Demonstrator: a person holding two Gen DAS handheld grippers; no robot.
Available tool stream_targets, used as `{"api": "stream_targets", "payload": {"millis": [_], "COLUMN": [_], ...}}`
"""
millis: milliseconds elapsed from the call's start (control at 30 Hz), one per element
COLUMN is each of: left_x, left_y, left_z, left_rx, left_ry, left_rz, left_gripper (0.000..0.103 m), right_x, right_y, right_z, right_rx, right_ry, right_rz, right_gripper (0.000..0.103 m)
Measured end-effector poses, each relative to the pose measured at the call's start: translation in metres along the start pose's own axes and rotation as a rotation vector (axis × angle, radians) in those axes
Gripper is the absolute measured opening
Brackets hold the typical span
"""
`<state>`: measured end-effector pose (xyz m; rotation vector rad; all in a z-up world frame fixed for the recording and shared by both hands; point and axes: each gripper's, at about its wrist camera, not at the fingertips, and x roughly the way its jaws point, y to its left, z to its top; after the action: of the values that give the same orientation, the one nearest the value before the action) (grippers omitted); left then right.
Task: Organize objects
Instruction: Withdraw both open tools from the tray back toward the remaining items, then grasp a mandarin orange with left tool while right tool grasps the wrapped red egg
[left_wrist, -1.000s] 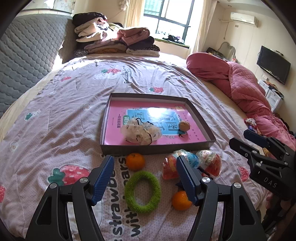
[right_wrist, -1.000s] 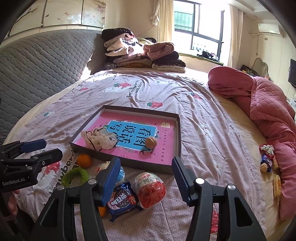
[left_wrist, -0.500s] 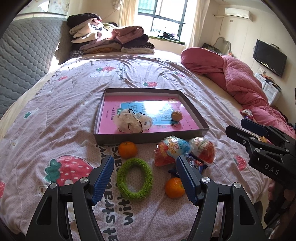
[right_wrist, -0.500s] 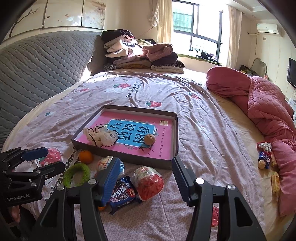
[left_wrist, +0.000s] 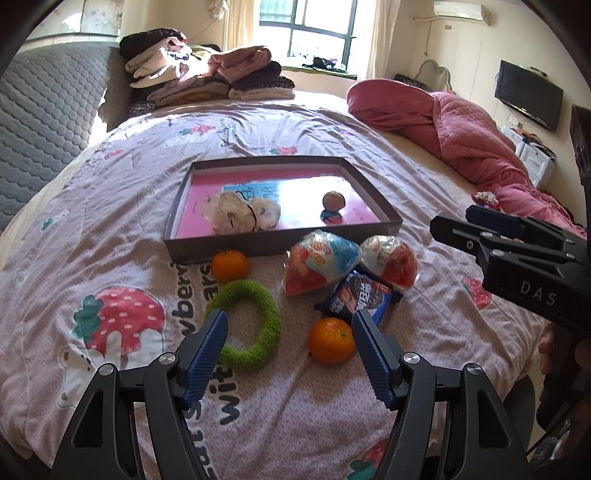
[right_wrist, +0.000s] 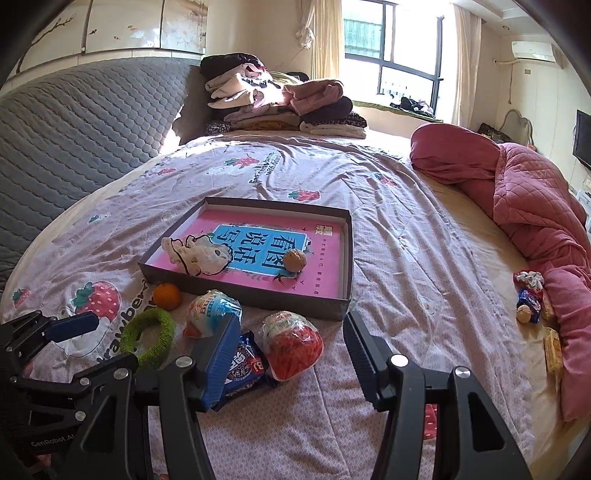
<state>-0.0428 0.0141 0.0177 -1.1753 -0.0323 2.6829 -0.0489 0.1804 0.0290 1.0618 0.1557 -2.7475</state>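
Bare bedspread (right_wrist: 424, 258) right of crowded snacks (right_wrist: 291, 345)

A home bedroom: a strawberry-print bed (right_wrist: 388, 229), folded clothes (right_wrist: 280, 107), wall television (left_wrist: 528, 94) and air conditioner (left_wrist: 461, 11).

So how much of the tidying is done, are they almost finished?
Not nearly. Already in the box: a crumpled white bag and a walnut. In hand: nothing; the left tool and right tool are both open and empty. Still on the bed in front of the box: two oranges, a green ring, a cookie pack and two wrapped snacks.
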Motion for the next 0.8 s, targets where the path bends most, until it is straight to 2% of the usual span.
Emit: {"api": "stream_targets", "payload": {"millis": [367, 800], "left_x": [0.006, 0.015], "left_y": [-0.005, -0.019], "left_z": [-0.018, -0.028], "left_rx": [0.003, 0.054], "left_ry": [0.011, 0.021], "left_rz": [-0.01, -0.046], "left_gripper": [0.071, 0.071], "right_x": [0.006, 0.025], "right_y": [-0.003, -0.006], "right_z": [-0.014, -0.024], "right_rx": [0.0, 0.004], "right_ry": [0.02, 0.056], "right_rz": [0.001, 0.003], "right_gripper": [0.058, 0.058]}}
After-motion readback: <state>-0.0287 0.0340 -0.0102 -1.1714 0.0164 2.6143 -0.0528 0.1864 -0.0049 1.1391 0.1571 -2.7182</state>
